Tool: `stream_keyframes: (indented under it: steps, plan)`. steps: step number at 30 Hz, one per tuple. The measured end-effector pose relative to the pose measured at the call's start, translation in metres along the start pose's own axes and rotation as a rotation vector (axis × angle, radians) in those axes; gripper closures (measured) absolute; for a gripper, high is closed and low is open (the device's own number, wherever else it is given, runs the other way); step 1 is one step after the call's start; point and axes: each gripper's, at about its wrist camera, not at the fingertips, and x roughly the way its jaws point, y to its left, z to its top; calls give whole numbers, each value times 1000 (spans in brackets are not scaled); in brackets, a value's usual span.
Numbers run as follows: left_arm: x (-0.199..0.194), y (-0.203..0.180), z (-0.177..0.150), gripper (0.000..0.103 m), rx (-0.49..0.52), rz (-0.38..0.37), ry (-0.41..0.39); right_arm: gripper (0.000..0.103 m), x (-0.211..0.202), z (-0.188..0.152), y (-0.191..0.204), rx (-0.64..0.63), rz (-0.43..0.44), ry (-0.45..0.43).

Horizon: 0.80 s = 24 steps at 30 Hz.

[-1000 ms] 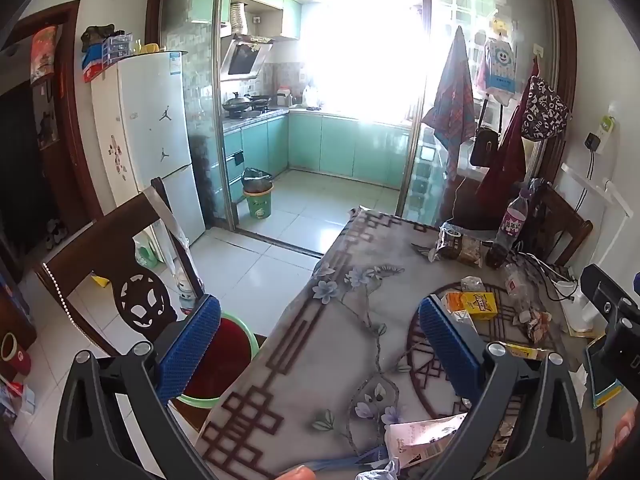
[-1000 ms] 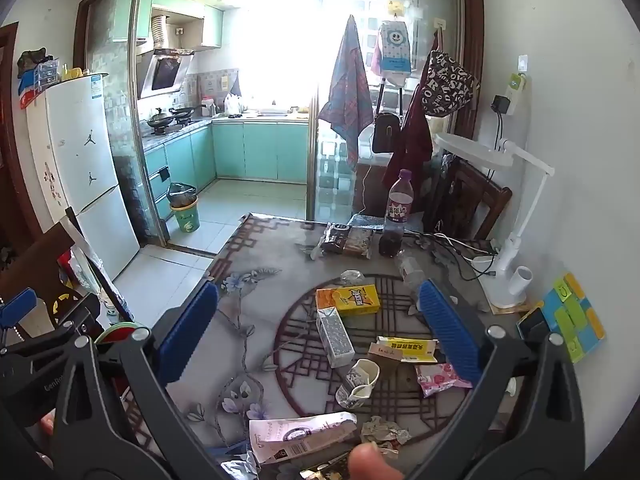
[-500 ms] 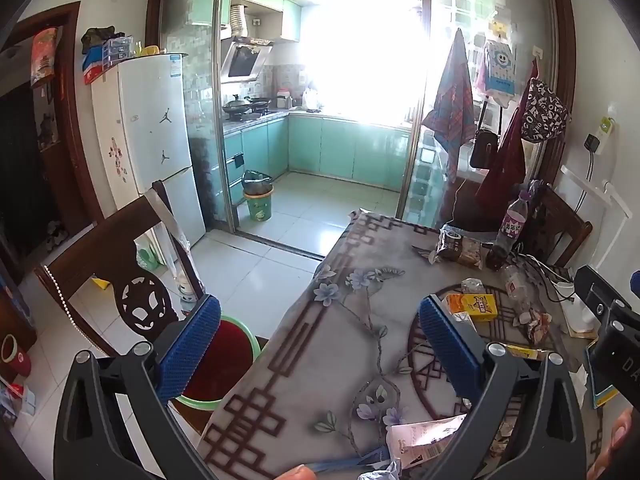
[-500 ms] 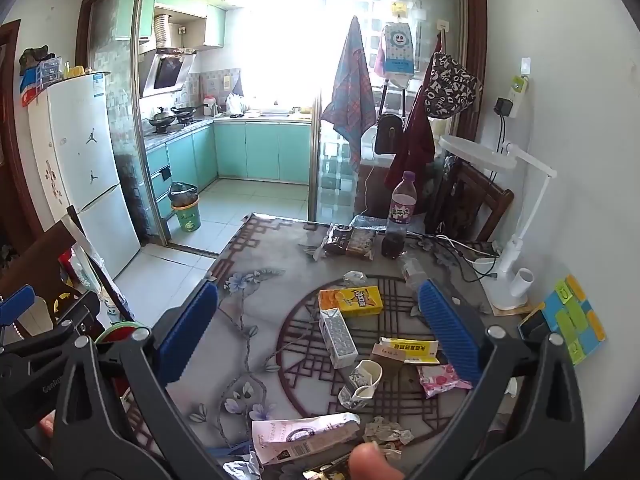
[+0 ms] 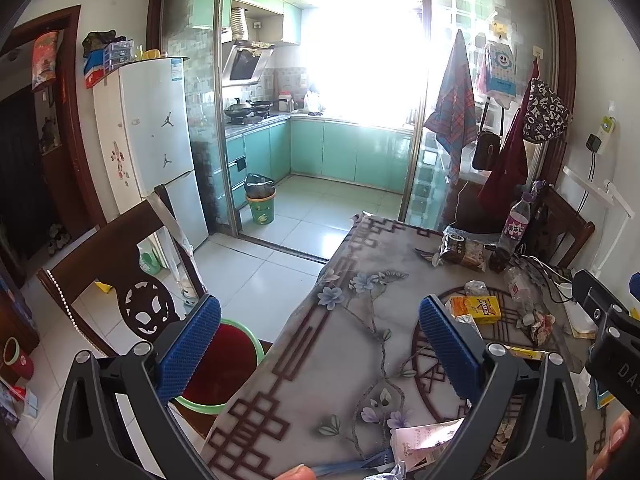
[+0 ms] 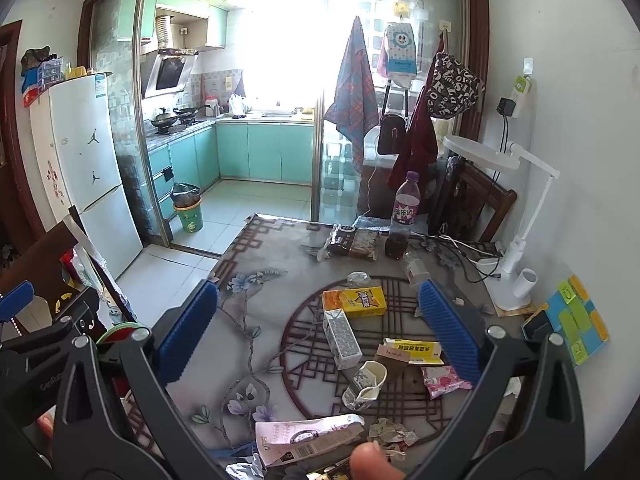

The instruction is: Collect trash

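Note:
Trash lies scattered on the patterned table: a yellow carton, a grey-white carton, a crushed paper cup, a yellow wrapper, a pink wrapper, a flattened white-pink packet and crumpled paper. My right gripper is open and empty above the cartons. My left gripper is open and empty over the table's left edge. The yellow carton and the white-pink packet also show in the left wrist view.
A green basin with a red inside stands on the floor left of the table beside a wooden chair. A purple-label bottle, a dark snack bag, cables and a white desk lamp stand at the table's far side. A green bin stands in the kitchen.
Both grippers have drifted slightly; the right view has risen and pulled back a little, so the trash sits lower in frame. Nothing was grasped.

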Motion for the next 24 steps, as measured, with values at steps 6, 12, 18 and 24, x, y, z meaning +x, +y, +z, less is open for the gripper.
stream_keyframes:
  steps: [6, 12, 18, 24]
  plan:
    - [1, 0, -1, 8, 7, 9, -1, 4, 3, -1, 1, -1, 2, 7]
    - [3, 2, -2, 8, 8, 11, 1, 3, 6, -3, 3, -2, -6, 12]
    - [6, 3, -1, 8, 9, 11, 6, 3, 8, -3, 0, 6, -19, 14]
    - [6, 2, -1, 8, 9, 11, 6, 3, 8, -4, -1, 9, -31, 12]
